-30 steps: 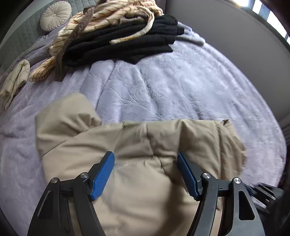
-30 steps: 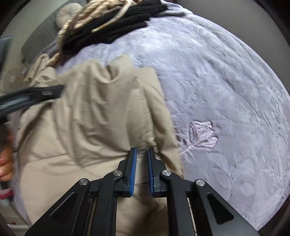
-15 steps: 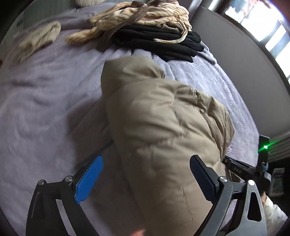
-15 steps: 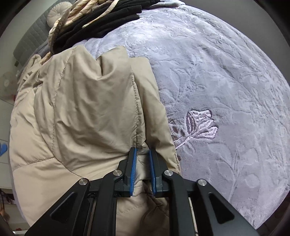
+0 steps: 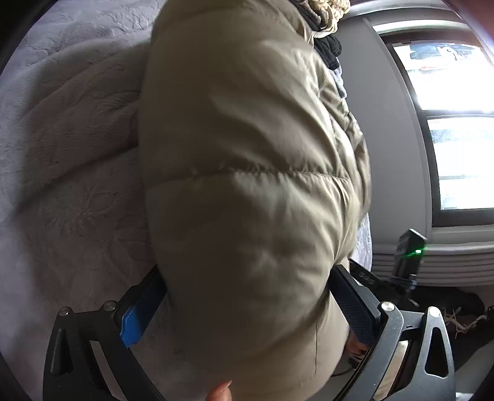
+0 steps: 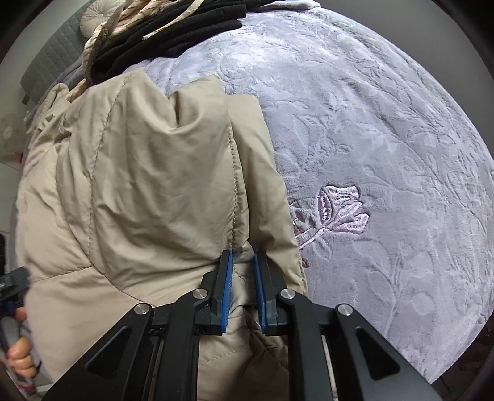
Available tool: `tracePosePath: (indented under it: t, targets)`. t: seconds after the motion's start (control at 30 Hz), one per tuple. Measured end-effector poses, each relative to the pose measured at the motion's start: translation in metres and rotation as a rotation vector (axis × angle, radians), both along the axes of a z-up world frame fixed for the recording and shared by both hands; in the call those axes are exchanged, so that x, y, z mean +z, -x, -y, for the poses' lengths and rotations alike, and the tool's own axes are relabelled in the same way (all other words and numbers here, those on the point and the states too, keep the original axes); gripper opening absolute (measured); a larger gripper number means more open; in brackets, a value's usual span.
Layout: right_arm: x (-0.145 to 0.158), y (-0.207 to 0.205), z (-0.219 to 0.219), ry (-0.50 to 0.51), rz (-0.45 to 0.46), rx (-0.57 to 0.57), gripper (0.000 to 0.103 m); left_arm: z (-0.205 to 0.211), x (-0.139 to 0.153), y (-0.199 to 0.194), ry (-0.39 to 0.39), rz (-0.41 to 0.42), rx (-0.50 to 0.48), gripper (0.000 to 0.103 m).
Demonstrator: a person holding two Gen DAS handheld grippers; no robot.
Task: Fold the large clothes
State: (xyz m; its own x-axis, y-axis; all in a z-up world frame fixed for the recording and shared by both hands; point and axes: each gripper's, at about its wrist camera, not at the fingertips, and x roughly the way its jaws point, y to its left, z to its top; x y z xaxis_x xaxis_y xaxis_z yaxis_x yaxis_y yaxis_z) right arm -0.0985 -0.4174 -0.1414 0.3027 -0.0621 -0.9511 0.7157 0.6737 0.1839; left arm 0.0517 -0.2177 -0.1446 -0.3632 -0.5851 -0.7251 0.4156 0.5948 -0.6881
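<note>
The bed (image 6: 386,129) was the biggest thing. It had a soft, fuzzy, pale purple blanket with leaves pressed into it and one stitched flower (image 6: 336,212) near the coat's edge.

On the bed lay the big tan coat (image 6: 148,191), the thing to be folded. It was puffy and smooth, with sewn lines that made fat, pillow-like parts. It sat on the near side of the bed, bunched into a thick bundle.

At the far end of the bed was a pile of black clothes (image 6: 173,34) with a cream rope-like knit on top, and a round pillow (image 6: 95,12) behind it.

The step in hand looked like the middle of the fold: one part of the coat was being held down while the bulk was gathered to turn over.

The right gripper (image 6: 242,287) was pinched tight on a seam at the coat's edge, with only a thin fold of cloth between its blue pads (image 6: 227,287).

The left gripper (image 5: 244,311) was spread wide, with the fat coat bulging between its two fingers. It could not be told whether they were squeezing it.

The next move would likely need the left gripper to squeeze or push the puffy bulk, because that springy stuffing could pop back open.
</note>
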Motion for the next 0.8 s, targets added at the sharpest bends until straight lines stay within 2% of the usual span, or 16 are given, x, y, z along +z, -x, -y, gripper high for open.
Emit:
tracePosePath:
  t: [0.03, 0.1, 0.17, 0.2, 0.27, 0.37, 0.53, 0.67, 0.8]
  targets:
    - [0.005, 0.001, 0.005, -0.014, 0.011, 0.014, 0.016, 0.001, -0.001, 0.0, -0.001, 0.001, 0.001, 0.103]
    - [0.021, 0.009, 0.016, -0.05, 0.084, 0.043, 0.03, 0.001, -0.002, 0.0, -0.005, 0.002, 0.005, 0.103]
    - [0.032, 0.017, 0.028, -0.103, 0.154, 0.072, 0.094, 0.001, -0.003, 0.0, -0.008, -0.001, 0.012, 0.103]
    - [0.036, 0.019, 0.036, -0.146, 0.186, 0.092, 0.103, 0.0, -0.003, 0.001, -0.01, -0.001, 0.015, 0.103]
    - [0.038, 0.02, 0.047, -0.199, 0.216, 0.123, 0.103, 0.001, -0.004, 0.0, -0.015, 0.001, 0.016, 0.103]
    - [0.027, 0.012, 0.065, -0.284, 0.21, 0.173, 0.103, 0.004, -0.007, 0.001, -0.017, 0.003, 0.019, 0.103]
    - [-0.018, -0.007, 0.085, -0.473, 0.218, 0.233, 0.103, 0.004, -0.017, 0.001, 0.006, -0.018, 0.014, 0.103]
    - [-0.058, -0.027, 0.089, -0.605, 0.207, 0.28, 0.103, 0.002, -0.03, -0.003, 0.055, -0.072, 0.001, 0.103]
    - [-0.073, -0.042, 0.091, -0.693, 0.273, 0.292, 0.103, -0.002, -0.044, -0.01, 0.082, -0.131, 0.011, 0.103]
